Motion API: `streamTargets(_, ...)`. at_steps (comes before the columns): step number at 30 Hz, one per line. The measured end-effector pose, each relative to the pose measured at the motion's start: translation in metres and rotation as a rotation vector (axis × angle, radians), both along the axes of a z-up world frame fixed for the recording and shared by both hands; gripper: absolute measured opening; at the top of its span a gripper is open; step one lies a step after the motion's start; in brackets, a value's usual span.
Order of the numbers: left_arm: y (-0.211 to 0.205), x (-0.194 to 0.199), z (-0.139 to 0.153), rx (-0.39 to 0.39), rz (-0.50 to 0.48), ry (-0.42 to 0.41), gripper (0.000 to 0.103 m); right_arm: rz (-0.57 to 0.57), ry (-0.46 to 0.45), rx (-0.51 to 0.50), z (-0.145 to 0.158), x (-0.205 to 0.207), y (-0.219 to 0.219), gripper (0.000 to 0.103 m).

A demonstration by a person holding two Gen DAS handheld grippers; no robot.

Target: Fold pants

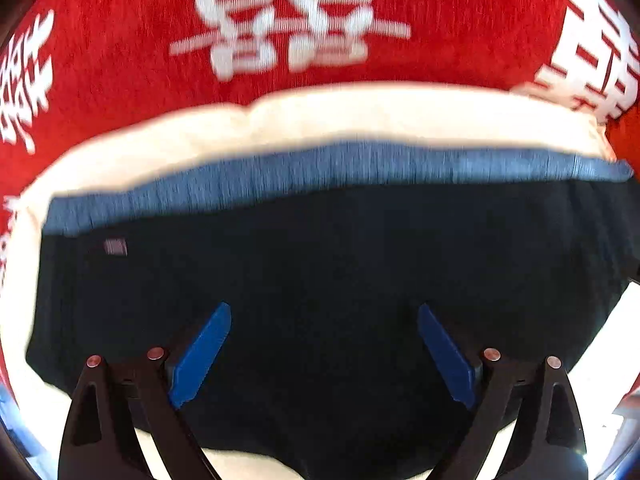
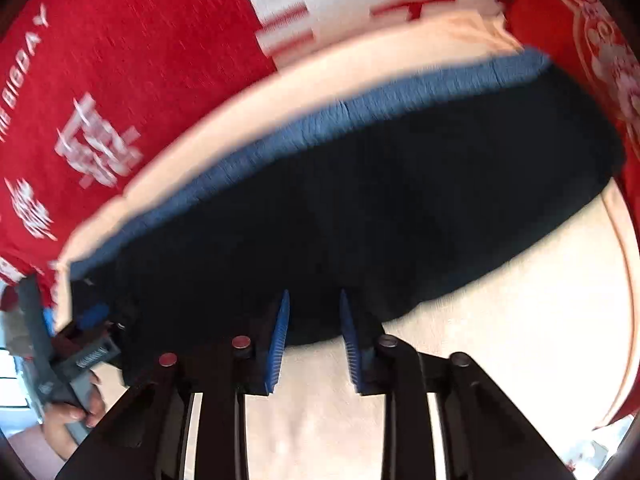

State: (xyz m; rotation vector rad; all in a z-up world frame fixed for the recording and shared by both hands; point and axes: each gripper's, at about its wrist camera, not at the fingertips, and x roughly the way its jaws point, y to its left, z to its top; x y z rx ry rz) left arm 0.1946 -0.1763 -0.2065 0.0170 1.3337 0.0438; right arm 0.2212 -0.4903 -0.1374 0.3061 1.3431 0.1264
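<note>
The dark pants [image 1: 320,280] lie as a compact folded bundle on a cream cloth [image 1: 360,116] over a red patterned cover [image 1: 120,60], blue waistband [image 1: 320,168] at twelve o'clock; folding looks nearly done, perhaps only tidying left; the left claw [image 1: 324,356] hangs wide open above the bundle, gripping nothing; the right claw [image 2: 314,340], jaws narrowly parted and empty, sits over the bundle's six o'clock edge.

The folded dark navy pants with a lighter blue ribbed waistband [image 1: 320,264] cover most of the cream cloth pad [image 1: 360,108], leaving a bare cream strip beyond the waistband and a wider bare area on the near side in the right wrist view. Red patterned fabric with white characters [image 1: 120,40] lies flat around the pad, nothing upright on it. In the right wrist view, the left gripper [image 2: 94,316] and the hand [image 2: 68,412] gripping it occupy the pants' left end.
</note>
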Motion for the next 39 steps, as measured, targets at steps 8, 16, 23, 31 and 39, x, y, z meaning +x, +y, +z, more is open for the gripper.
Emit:
streamTargets(8,-0.011,0.077,-0.012,0.044,0.046,-0.048,0.096,0.226,-0.037,0.033,-0.012,0.084,0.074,0.032)
streamTargets(16,0.009,0.085,-0.038,0.012,0.154,-0.053,0.098,0.233,-0.066,-0.057,-0.043,0.105,0.061,0.028)
streamTargets(23,0.015,0.082,-0.023,0.039,0.148,-0.042,0.098,0.174,-0.057,-0.131,-0.039,0.115,0.044,0.032)
streamTargets(31,-0.029,0.062,0.023,-0.009,0.004,-0.039,0.097,0.086,-0.015,-0.086,-0.007,0.069,-0.003,0.056)
streamTargets(39,-0.145,0.066,0.025,-0.103,-0.127,-0.046,0.097,-0.096,-0.034,-0.165,0.007,0.052,-0.1,0.052)
